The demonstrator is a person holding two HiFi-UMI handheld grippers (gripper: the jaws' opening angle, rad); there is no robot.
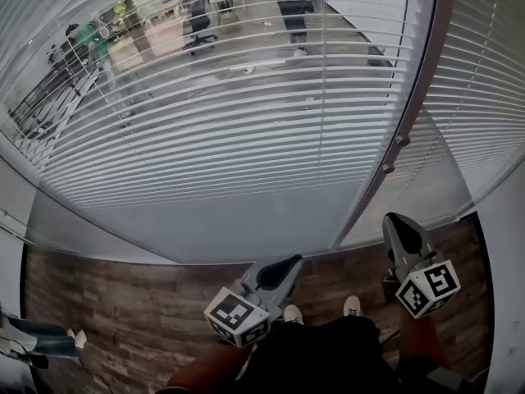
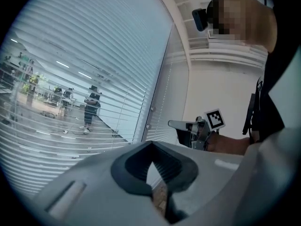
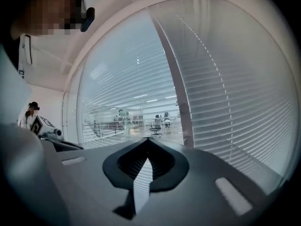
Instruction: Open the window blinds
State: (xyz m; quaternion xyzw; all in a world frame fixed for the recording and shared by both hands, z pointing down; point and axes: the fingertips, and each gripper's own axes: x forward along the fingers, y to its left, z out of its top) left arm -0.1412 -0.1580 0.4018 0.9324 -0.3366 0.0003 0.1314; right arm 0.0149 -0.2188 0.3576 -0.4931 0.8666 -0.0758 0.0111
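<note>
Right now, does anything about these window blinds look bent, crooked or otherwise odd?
Nothing stands out. Slats of the left blind run even and unbroken, open enough to show the office beyond; the right blind looks more closed, also undamaged.

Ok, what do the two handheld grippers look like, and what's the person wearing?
Both the left gripper and right gripper have light grey, tapered plastic bodies with dark ribbed jaw pads. Each carries a white cube printed with black square markers. The person wears dark clothing and white shoes.
</note>
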